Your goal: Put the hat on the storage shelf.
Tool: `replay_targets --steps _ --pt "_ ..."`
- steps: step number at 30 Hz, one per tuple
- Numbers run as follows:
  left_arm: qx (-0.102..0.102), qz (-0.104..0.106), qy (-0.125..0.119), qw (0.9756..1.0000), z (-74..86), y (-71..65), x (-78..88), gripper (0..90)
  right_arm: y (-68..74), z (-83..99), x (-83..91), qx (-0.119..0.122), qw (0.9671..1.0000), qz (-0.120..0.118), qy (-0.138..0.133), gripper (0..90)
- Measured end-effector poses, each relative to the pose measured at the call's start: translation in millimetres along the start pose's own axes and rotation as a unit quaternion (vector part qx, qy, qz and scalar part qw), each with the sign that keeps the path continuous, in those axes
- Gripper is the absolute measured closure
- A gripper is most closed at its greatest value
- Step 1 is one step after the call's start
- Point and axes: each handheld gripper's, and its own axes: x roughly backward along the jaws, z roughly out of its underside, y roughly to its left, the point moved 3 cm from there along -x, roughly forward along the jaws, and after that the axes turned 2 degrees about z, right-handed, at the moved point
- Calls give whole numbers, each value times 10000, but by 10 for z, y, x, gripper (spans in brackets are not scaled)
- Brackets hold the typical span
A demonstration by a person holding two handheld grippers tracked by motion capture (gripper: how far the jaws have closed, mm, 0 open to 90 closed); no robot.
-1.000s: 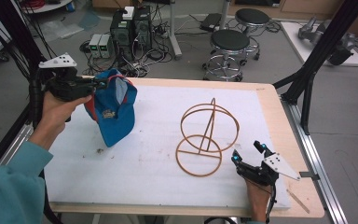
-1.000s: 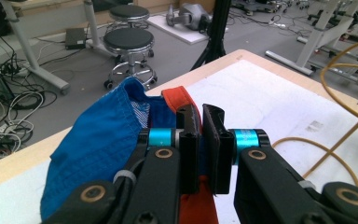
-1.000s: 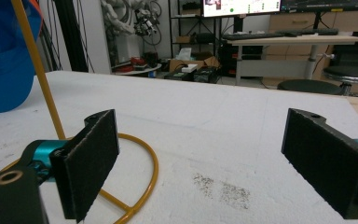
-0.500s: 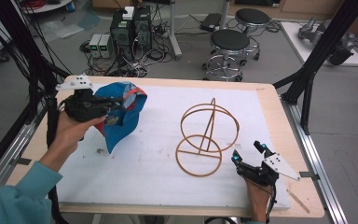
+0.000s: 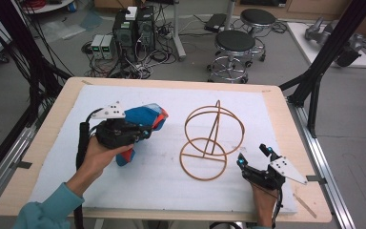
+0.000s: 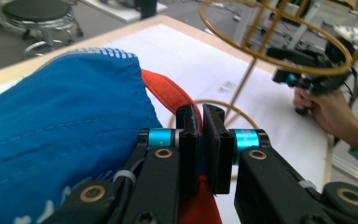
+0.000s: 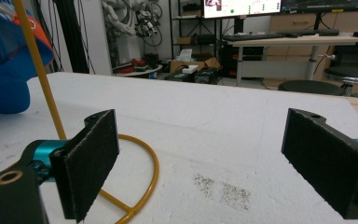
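Observation:
A blue cap [image 5: 144,116] with a red brim [image 6: 167,92] is pinched in my left gripper [image 5: 147,132], which is shut on its fabric over the left half of the white mat. In the left gripper view the jaws [image 6: 203,116] stand pressed together on the cloth, and the blue cap [image 6: 65,130] bulges to their left. A golden wire stand [image 5: 212,138] of rings on a rod stands upright at the mat's middle, right of the cap. My right gripper [image 5: 252,155] rests open near the front right, just right of the stand's base ring [image 7: 135,186], with nothing between its pads [image 7: 93,158].
The white mat [image 5: 267,109] covers a wooden table [image 5: 43,129]. Black frame posts [image 5: 324,67] rise at the right rear corner. Stools [image 5: 236,45] and computer boxes [image 5: 133,28] stand on the floor beyond the far edge.
My left gripper has carried the cap rightward and lower, nearer the wire stand; the cap, which hung down before, now lies bunched close to the mat. The right gripper has stayed still.

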Motion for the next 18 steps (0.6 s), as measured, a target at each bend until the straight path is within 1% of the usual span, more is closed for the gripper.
replay_targets --steps 3,4,6,7,8,9,12,15,18 --pt "9 55 46 10000 35 -27 -27 834 4 1 1 -3 10000 0 8 100" --pt "-29 98 94 9999 47 -43 -41 833 4 1 1 3 10000 -3 10 100" --pt "-38 112 109 9999 48 -53 -50 831 3 1 1 5 10000 -1 7 100" --pt "-63 154 124 9998 48 -55 -52 819 2 0 -1 28 10000 -10 -4 100" --pt "-25 226 112 9997 46 -72 -59 804 1 1 -1 33 10000 -6 -2 100" --pt "-37 271 120 9996 48 -79 -62 790 2 0 -1 28 10000 -6 -4 100" --pt "-81 349 135 9993 53 -93 -77 782 2 0 -1 28 10000 -5 -5 100" --pt "-55 354 155 9992 61 -80 -83 759 2 1 0 52 10000 -1 -1 100" --pt "-71 369 173 9991 80 -71 -88 738 1 1 1 37 10000 -10 -9 100"
